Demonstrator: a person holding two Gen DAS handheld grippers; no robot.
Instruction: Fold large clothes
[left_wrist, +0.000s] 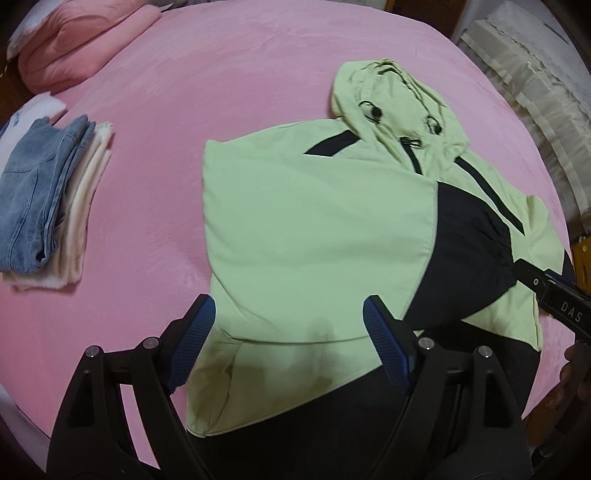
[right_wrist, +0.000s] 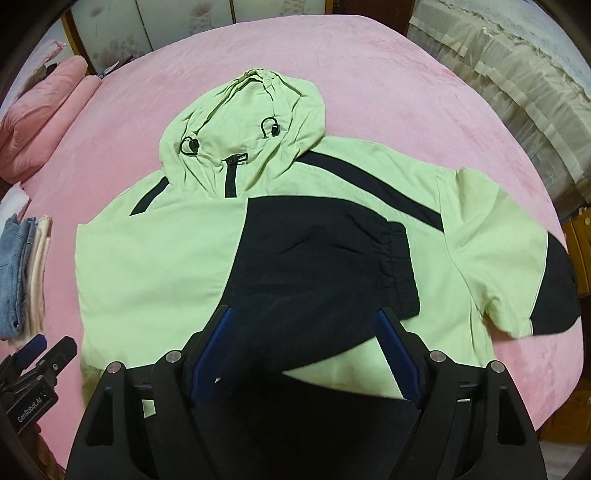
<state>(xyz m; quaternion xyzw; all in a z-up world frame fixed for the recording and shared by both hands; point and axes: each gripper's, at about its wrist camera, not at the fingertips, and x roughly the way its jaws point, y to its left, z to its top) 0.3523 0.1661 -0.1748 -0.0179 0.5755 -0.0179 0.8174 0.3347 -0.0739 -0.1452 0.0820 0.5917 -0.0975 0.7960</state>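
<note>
A light green hooded jacket (left_wrist: 314, 229) with black panels lies face up on the pink bed, hood pointing away; it also shows in the right wrist view (right_wrist: 155, 266). Its left sleeve (right_wrist: 317, 266) is folded across the chest, black cuff end toward the right. The other sleeve (right_wrist: 509, 266) lies spread to the right. My left gripper (left_wrist: 288, 332) is open and empty above the jacket's lower left edge. My right gripper (right_wrist: 306, 343) is open and empty above the folded black sleeve; it shows at the right edge of the left wrist view (left_wrist: 554, 295).
A stack of folded clothes, blue jeans (left_wrist: 33, 192) on top, sits on the bed's left side. A pink quilt and pillows (left_wrist: 77, 40) lie at the far left corner. A cream frilled cover (right_wrist: 517, 70) lies beyond the bed's right edge.
</note>
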